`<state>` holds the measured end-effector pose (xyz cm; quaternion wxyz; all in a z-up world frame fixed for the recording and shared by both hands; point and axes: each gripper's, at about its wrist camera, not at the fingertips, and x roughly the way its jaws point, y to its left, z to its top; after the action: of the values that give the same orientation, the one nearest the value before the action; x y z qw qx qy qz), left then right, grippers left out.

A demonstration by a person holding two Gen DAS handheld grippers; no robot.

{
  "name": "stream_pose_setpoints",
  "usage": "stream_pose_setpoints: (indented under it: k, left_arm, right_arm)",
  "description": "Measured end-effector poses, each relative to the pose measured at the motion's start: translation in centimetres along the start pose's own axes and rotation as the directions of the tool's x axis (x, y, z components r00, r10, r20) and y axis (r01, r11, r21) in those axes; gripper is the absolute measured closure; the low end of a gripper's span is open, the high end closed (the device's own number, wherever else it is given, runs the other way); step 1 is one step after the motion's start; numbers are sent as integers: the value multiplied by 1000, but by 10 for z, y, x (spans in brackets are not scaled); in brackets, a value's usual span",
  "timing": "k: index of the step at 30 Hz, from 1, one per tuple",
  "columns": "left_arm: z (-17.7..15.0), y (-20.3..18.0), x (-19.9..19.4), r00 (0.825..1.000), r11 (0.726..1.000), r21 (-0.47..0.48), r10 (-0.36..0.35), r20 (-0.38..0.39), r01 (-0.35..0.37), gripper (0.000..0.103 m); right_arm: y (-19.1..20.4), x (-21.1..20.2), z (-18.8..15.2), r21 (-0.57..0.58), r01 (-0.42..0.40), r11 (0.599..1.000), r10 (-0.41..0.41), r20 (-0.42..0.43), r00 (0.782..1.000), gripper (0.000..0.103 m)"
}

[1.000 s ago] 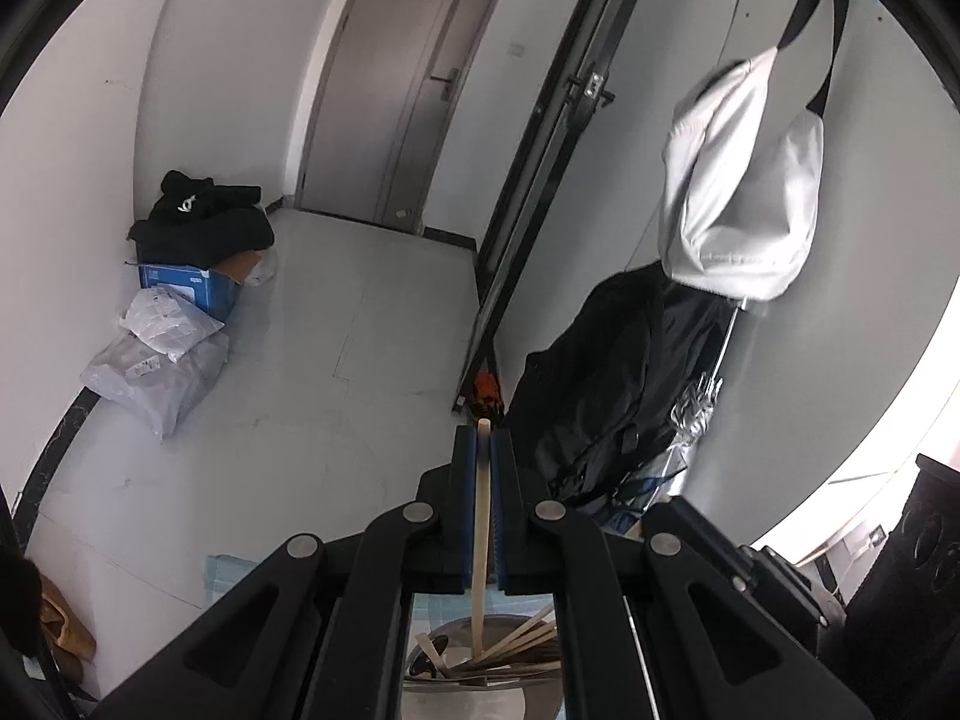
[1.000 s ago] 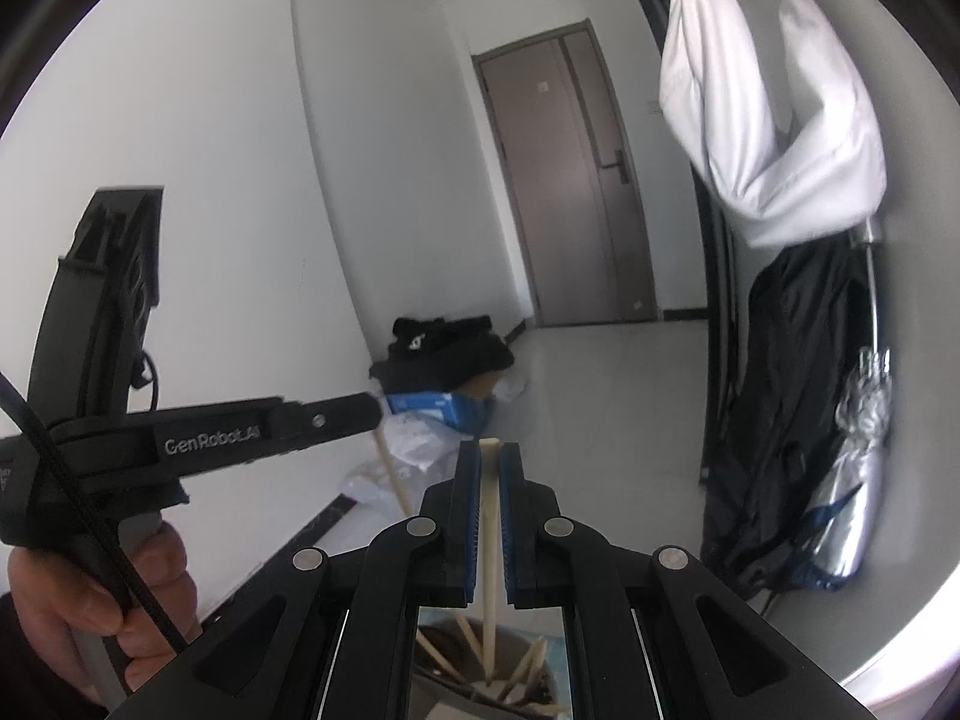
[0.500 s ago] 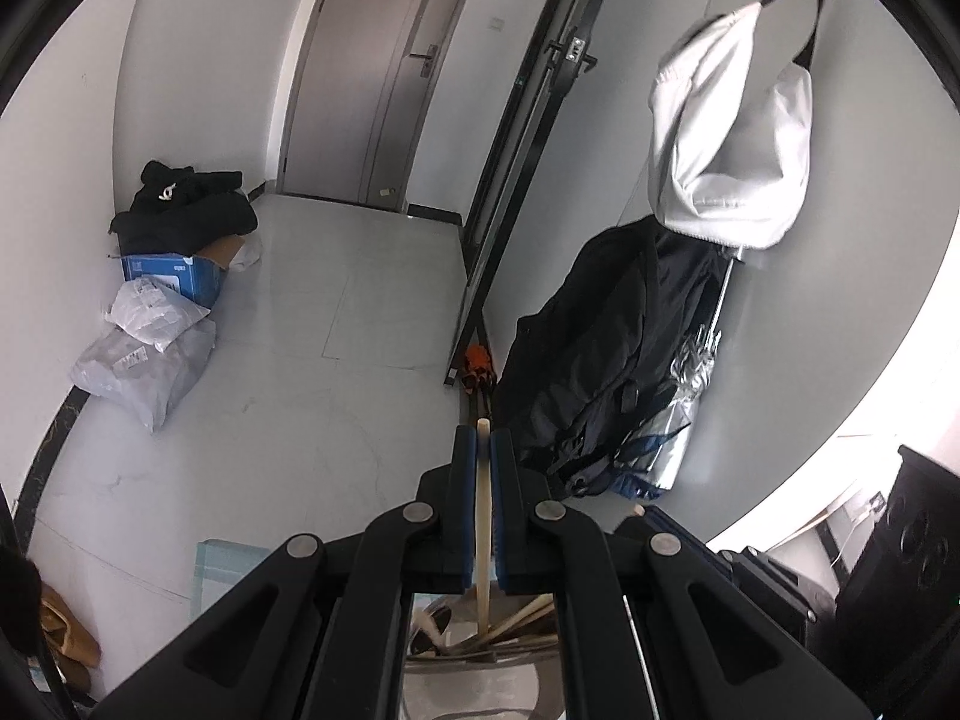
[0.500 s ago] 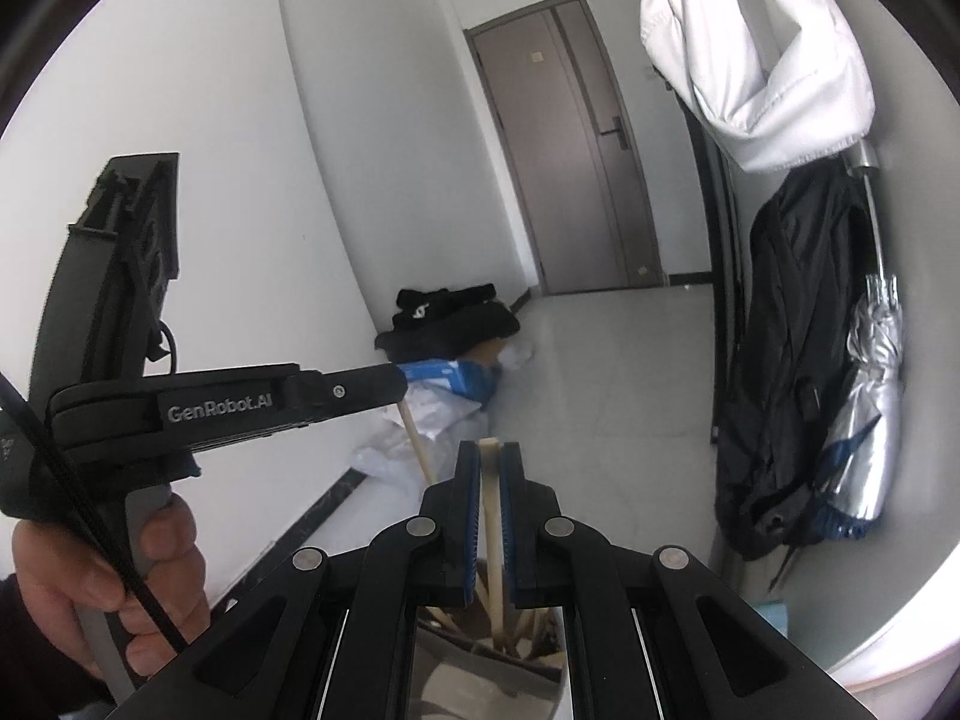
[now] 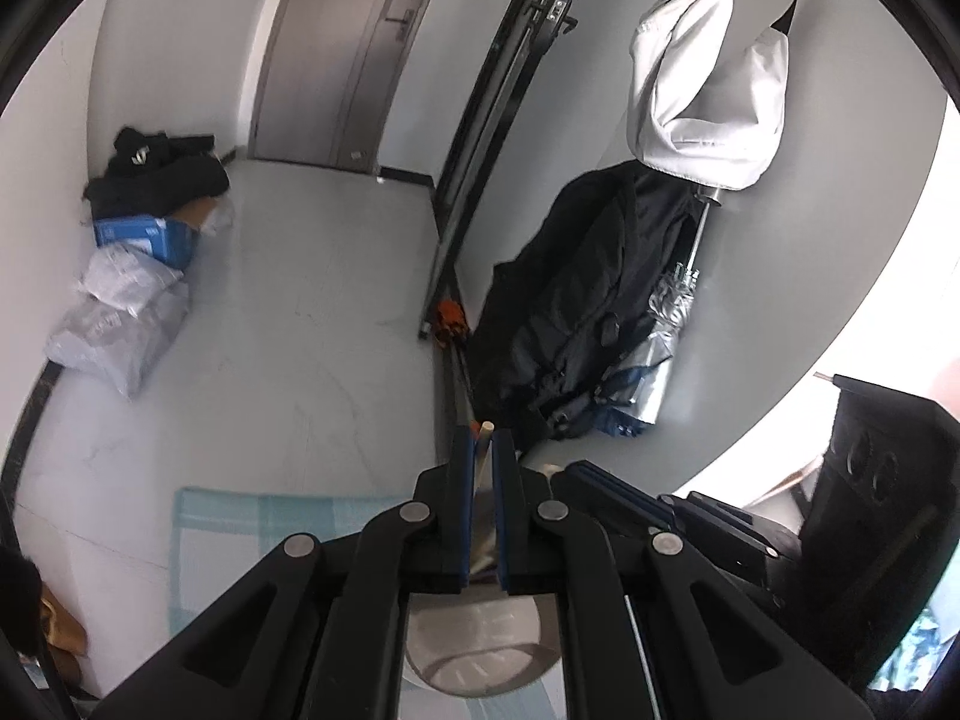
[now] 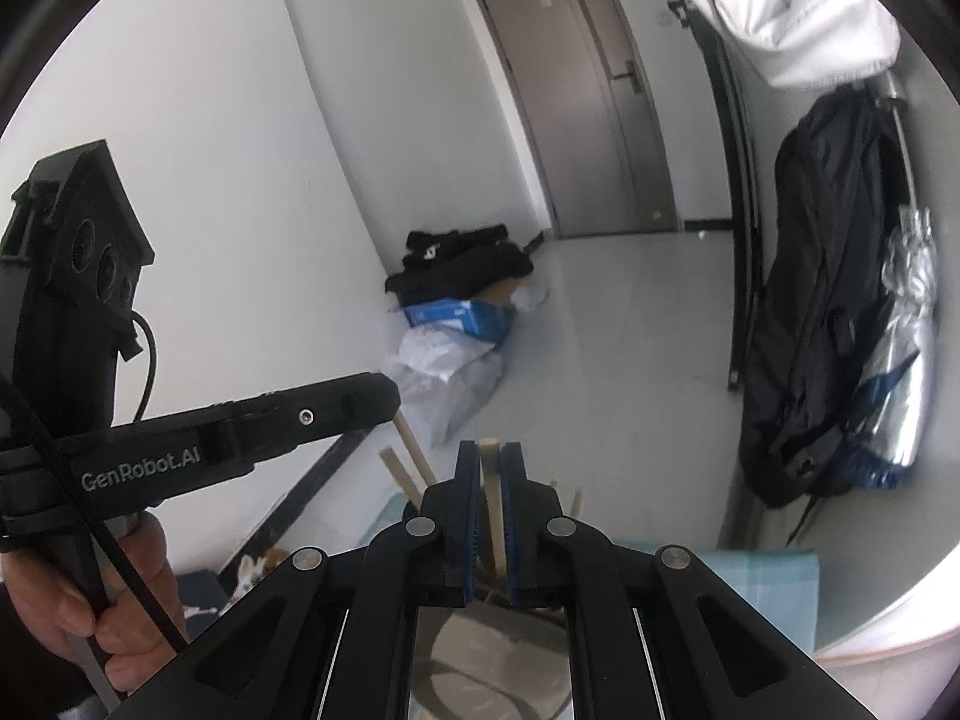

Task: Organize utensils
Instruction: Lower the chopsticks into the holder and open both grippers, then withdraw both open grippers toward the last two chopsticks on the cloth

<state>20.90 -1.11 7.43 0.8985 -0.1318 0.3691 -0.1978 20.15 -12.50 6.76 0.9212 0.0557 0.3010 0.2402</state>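
- Left claw (image 5: 483,450) is clamped on 1 chopstick (image 5: 485,438), held over a metal cup (image 5: 480,654) on the worktop (image 5: 690,438).
- Right claw (image 6: 491,468) has another chopstick (image 6: 492,480) between its blue pads (image 6: 471,498); its jaws are opening.
- 3 more sticks (image 6: 414,456) lean in the cup below.

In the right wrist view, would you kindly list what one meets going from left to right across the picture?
Hand gripping the left gripper → blue box under black clothes → chopstick in the right gripper → black backpack → silver umbrella.
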Motion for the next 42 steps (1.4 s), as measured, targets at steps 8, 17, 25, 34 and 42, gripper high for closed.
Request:
stream_pose_setpoints:
  k: [8,17,25,34,42]
  left_arm:
    - [-10,16,-19,997,994,-70,82,10,-81,73]
    - [-34,16,-62,960,955,-154,269,81,-254,38]
    - [-60,6,-88,930,933,-167,341,138,-317,19]
    - [-86,-5,-106,901,919,-124,391,188,-373,2]
    - [-112,-9,-113,898,922,-108,387,210,-372,1]
  right_arm:
    - [7,-8,-8,-42,5,999,-8,-60,998,86]
    - [18,-50,-16,-43,61,997,-61,4,998,53]
    - [31,-74,-30,-38,93,995,-91,47,995,36]
    - [52,-94,-56,-66,117,991,-113,65,991,22]
    - [57,-106,-79,-43,128,991,-125,71,990,17]
